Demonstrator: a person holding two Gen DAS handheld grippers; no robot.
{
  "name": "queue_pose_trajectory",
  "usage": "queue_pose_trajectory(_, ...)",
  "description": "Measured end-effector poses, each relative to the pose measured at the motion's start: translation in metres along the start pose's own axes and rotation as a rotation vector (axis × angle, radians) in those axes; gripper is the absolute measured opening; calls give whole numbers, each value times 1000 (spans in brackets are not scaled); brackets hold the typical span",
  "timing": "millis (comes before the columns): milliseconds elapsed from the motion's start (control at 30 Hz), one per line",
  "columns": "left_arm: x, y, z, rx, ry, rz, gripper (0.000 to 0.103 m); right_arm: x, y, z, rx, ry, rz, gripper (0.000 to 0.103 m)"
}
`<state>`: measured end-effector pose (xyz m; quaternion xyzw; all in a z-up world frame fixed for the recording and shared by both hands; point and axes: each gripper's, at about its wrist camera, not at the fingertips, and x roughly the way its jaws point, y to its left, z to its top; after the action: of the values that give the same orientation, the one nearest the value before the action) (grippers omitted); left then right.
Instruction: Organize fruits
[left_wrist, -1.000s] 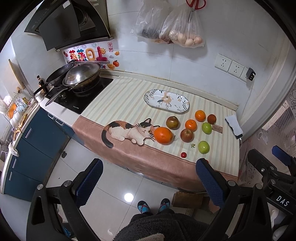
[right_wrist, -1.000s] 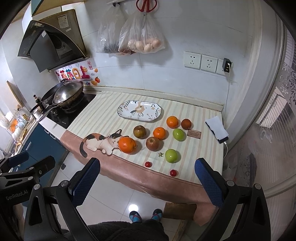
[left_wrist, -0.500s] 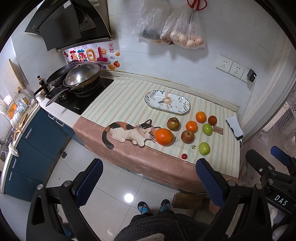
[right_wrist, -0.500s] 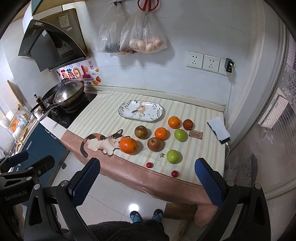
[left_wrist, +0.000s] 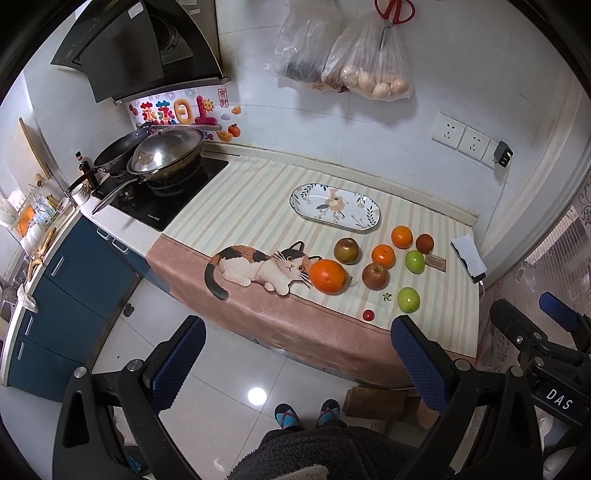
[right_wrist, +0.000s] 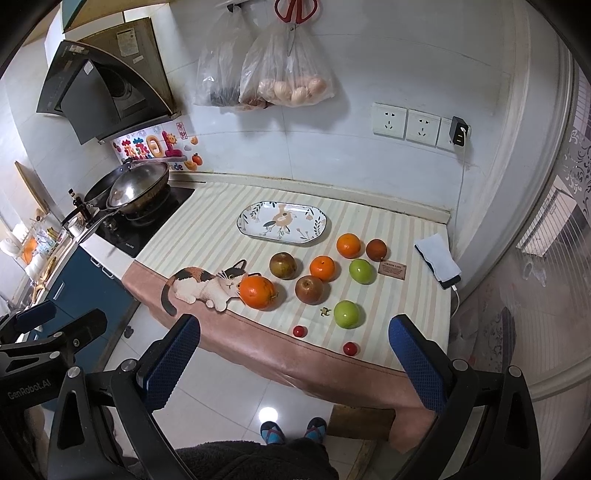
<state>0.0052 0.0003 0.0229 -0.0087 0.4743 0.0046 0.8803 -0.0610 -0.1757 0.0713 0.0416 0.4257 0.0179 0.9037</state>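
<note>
Several fruits lie on the striped cloth: a big orange, two smaller oranges, two brownish apples, two green apples, a dark round fruit and two small red fruits. An empty oval patterned plate lies behind them, also in the left wrist view. My left gripper and right gripper are open and empty, held high in front of the counter, far from the fruit.
A wok with lid sits on the stove at the left. A phone under a white cloth and a small brown card lie at the right. Bags and scissors hang on the wall. Blue cabinets stand left.
Both grippers have drifted slightly nearer the counter, so the fruit sits a little lower and larger in view. Nothing on the counter moved.
</note>
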Motion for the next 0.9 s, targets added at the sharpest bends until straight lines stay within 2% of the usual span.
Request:
queue_pose_trajectory(667, 0, 1, 2, 1, -7, 1, 103, 1, 5, 4, 3, -8, 4, 103)
queue_pose_trajectory(800, 1, 4, 12, -7, -15, 12, 103, 10, 4, 13, 56, -22, -3, 103)
queue_pose_trajectory(900, 19, 6, 25, -4, 6, 20, 103, 28, -5, 17, 125, -17, -18, 103)
